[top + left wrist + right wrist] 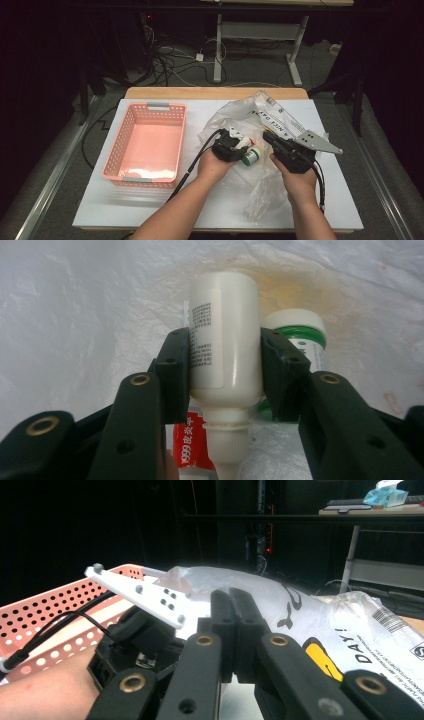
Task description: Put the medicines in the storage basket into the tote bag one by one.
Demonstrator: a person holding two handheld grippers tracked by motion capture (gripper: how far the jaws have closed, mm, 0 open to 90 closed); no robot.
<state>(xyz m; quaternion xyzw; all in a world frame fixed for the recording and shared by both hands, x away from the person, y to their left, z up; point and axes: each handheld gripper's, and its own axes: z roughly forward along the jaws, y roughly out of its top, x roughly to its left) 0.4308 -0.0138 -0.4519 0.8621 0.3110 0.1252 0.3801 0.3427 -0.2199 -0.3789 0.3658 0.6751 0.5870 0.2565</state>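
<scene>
With my left gripper [224, 372] clamped on white bottle [223, 335], right gripper [232, 625] jaws together at bag [280, 117], next: carry to basket [131, 120], 9 o'clock, w/o squeezing harder.

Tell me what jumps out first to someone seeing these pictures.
The pink basket sits empty at the table's left. Beside it, over a crumpled plastic bag, the left gripper clamps a white bottle, a green-lidded jar just behind. The right gripper is shut.
</scene>
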